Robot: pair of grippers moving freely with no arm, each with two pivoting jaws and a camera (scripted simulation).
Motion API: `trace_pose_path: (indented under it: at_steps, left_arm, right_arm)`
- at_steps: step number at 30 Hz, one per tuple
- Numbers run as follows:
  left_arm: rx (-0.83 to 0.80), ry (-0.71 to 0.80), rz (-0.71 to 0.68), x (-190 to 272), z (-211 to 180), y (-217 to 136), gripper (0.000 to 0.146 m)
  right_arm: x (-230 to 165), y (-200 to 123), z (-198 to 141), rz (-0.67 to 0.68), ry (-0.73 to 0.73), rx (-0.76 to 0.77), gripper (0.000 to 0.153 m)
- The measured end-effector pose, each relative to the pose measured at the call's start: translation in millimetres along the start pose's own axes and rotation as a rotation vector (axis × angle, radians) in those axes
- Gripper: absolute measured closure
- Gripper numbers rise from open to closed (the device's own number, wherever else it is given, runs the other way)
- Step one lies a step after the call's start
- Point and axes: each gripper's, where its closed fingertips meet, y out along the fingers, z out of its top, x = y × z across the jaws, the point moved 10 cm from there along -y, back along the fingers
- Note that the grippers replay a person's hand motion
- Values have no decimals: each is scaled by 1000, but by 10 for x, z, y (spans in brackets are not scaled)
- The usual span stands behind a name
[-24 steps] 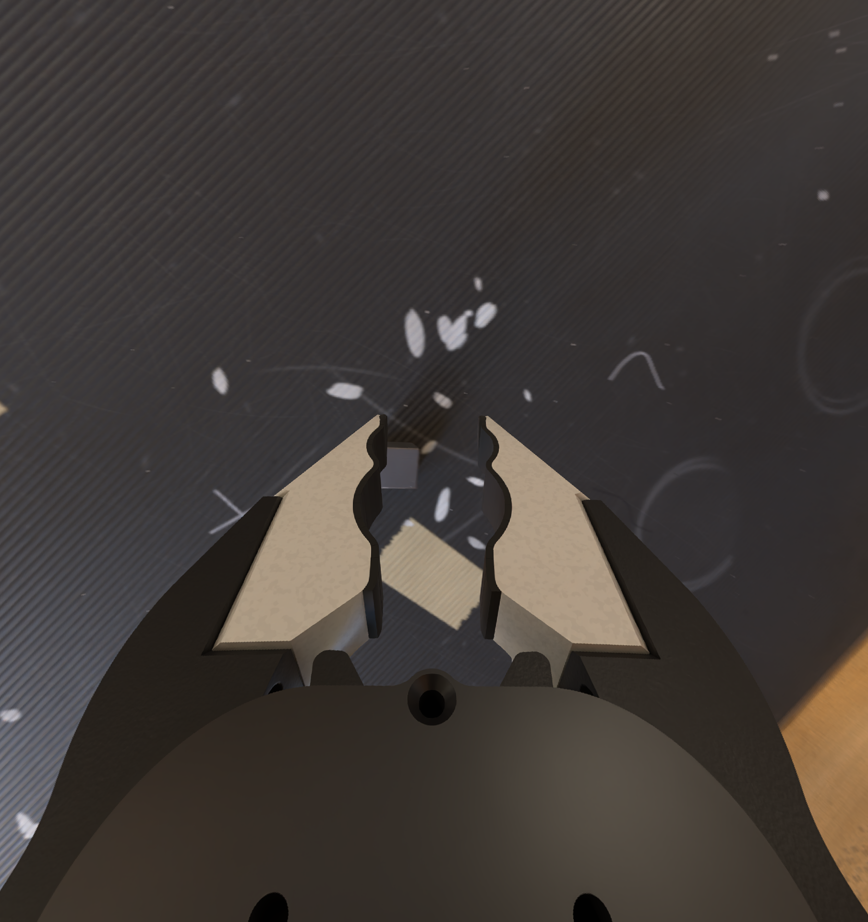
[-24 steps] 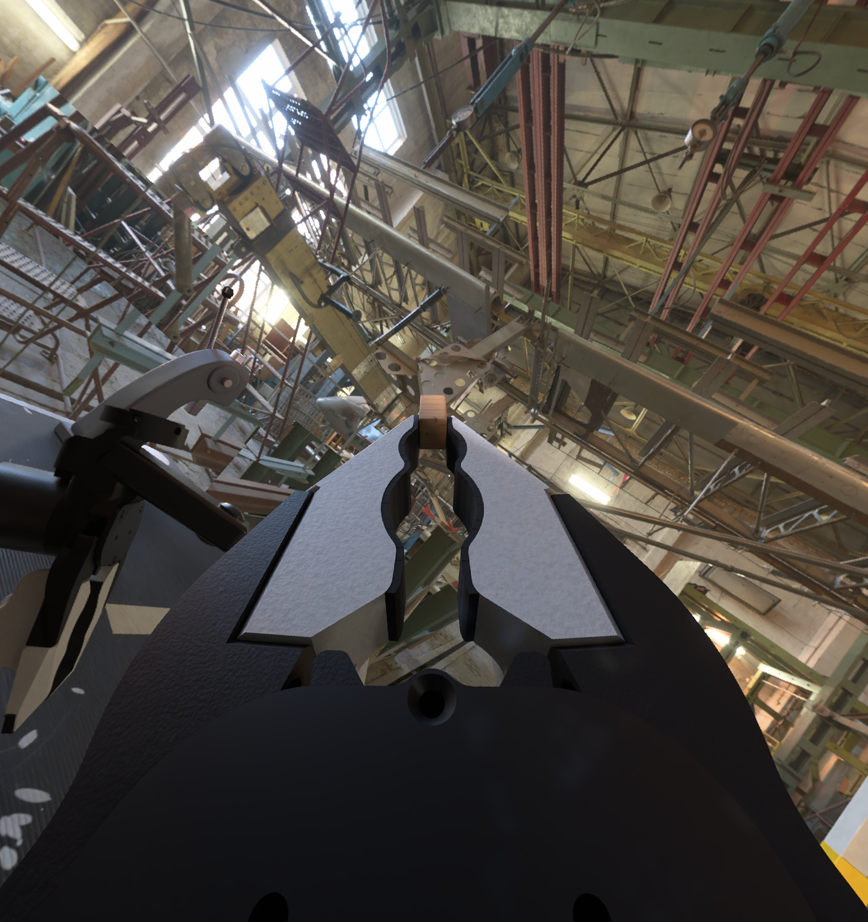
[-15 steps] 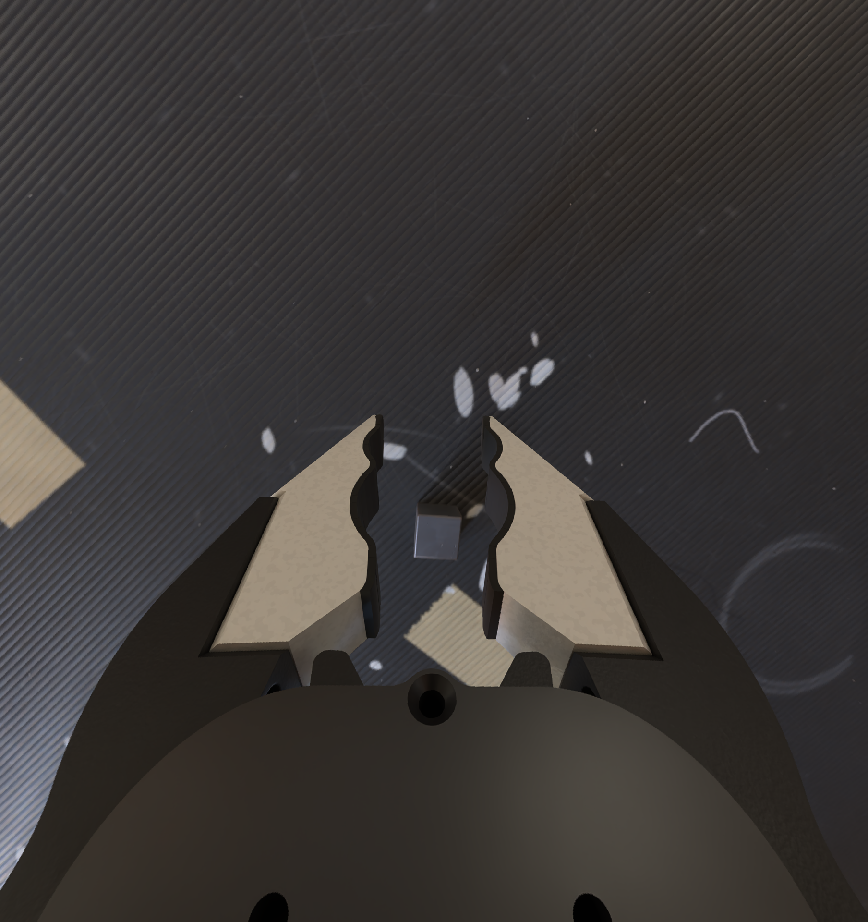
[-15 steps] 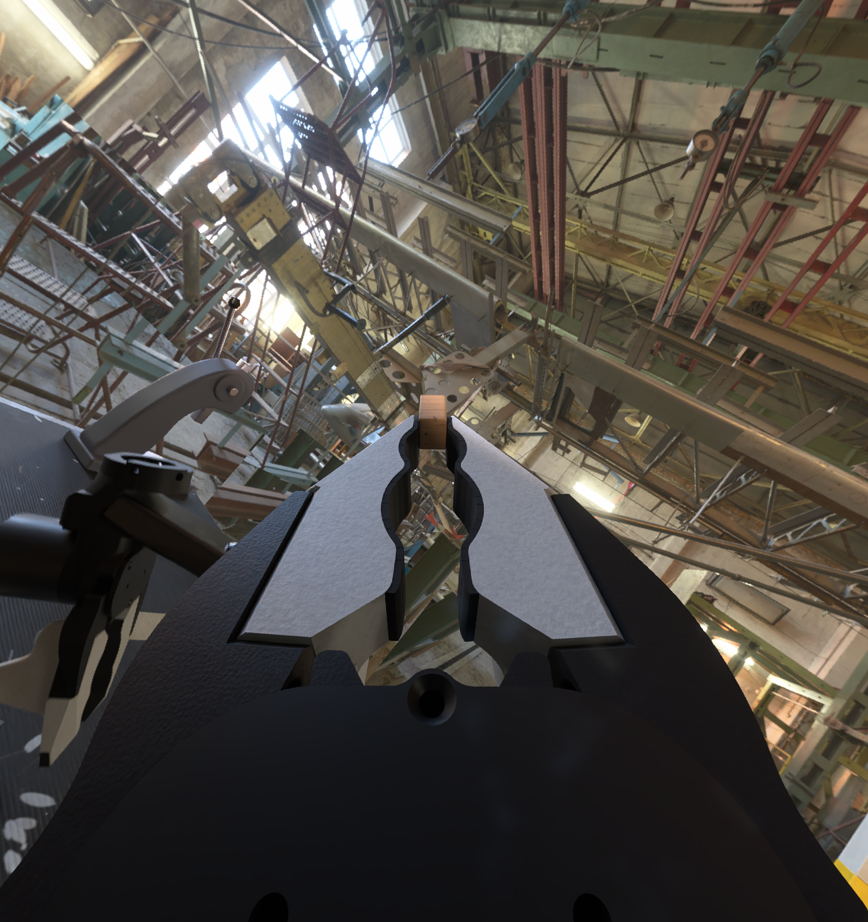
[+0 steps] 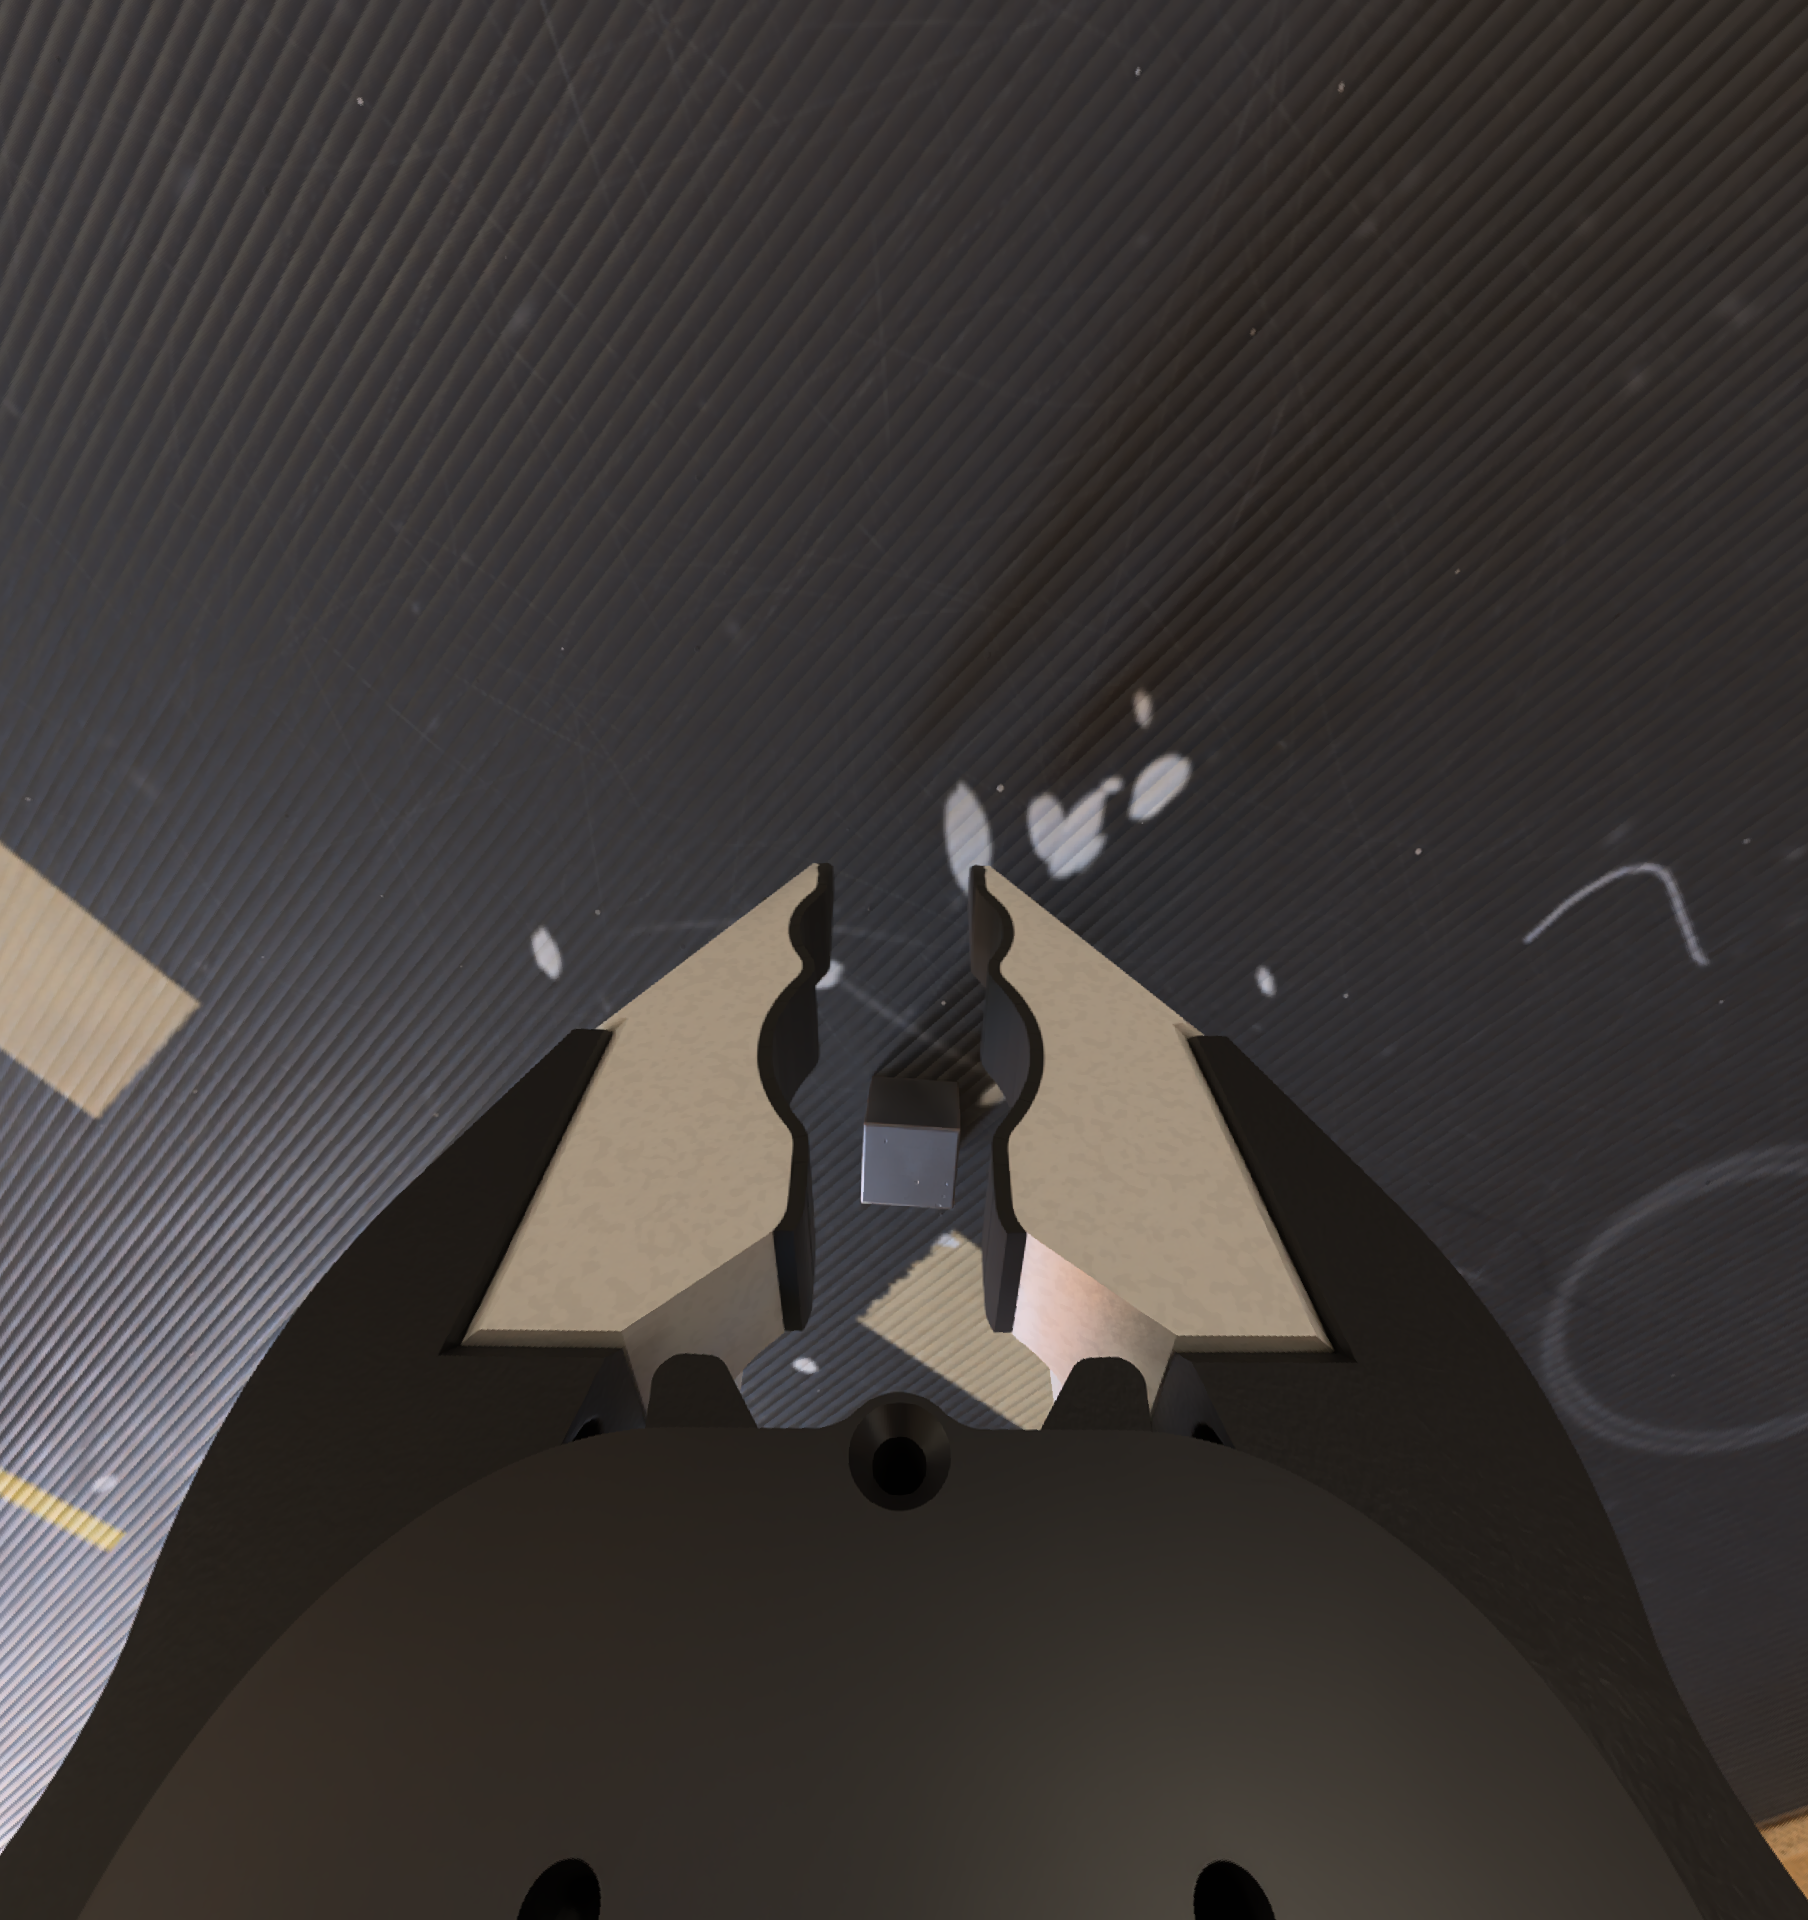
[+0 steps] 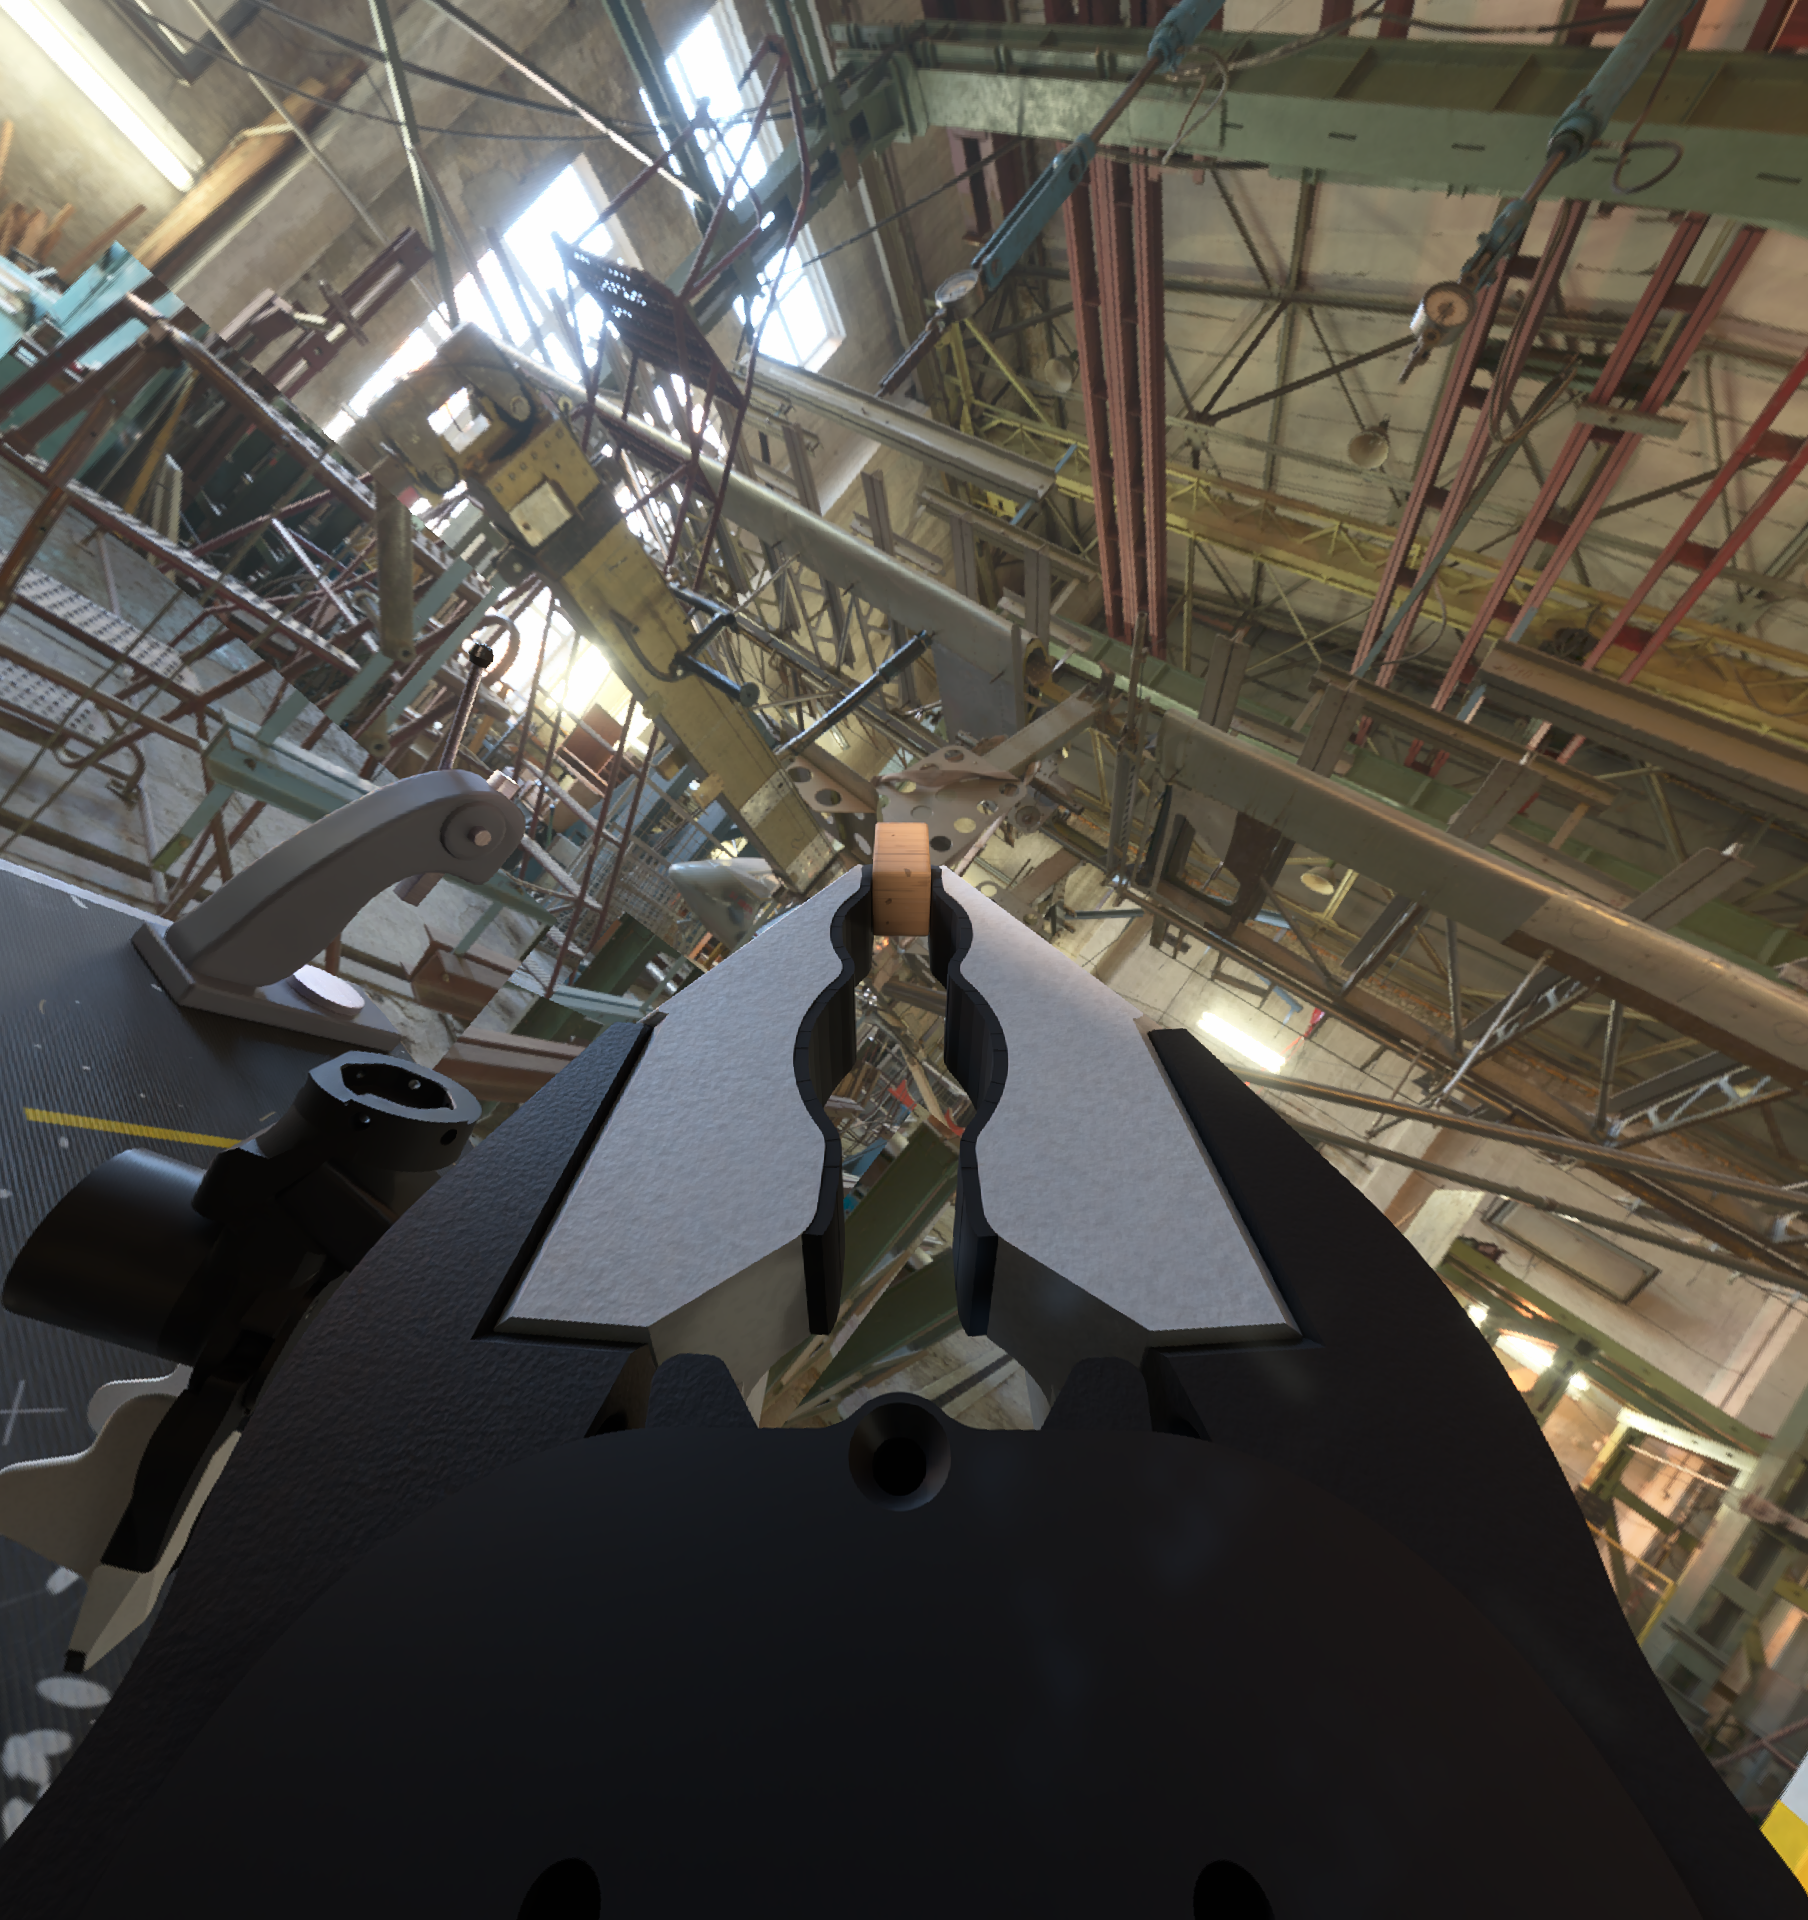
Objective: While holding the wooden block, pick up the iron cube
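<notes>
While the iron cube sits on the dark ribbed mat, it lies between the two tan fingers of the left gripper, well back from the tips and nearer the finger at 3 o'clock, with a visible gap on each side; the jaws stand apart and touch nothing. Just past the cube toward 6 o'clock a tan tape patch lies on the mat, another tan strip lies at 9 o'clock, and white paint flecks scatter at 1 o'clock beyond the fingertips. A chalky ring mark shows at 3 o'clock.

Farther out, the right gripper points up toward factory roof girders, its pale fingers pinched on the wooden block at their very tips. From that view the left gripper hangs at 8 o'clock over the mat, and a grey lever clamp stands at the mat's far edge, at 10 o'clock
</notes>
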Motion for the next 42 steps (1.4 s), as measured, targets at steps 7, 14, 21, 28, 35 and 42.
trace_pose_path:
  at_steps: [7, 14, 21, 28, 35, 42]
  left_arm:
    - [25, -14, -19, 4, -70, -7, 122]
    - [37, 49, -19, 20, -75, -3, 125]
    - [22, 47, -21, 21, -90, -6, 124]
    - [-150, -82, -75, -90, -327, -129, 103]
    - [-197, -63, -22, -24, -470, -187, 104]
    - [-202, -15, -23, -17, -478, -103, 110]
  right_arm:
    - [9, 5, -28, -3, 3, -4, 144]
    - [-22, 33, -44, 9, -7, -15, 144]
    - [-14, 37, -75, 9, -7, -26, 144]
    - [16, 19, -92, 5, -1, -28, 144]
    - [50, -6, -90, -1, 5, -21, 144]
    - [61, -24, -68, -2, 5, -10, 144]
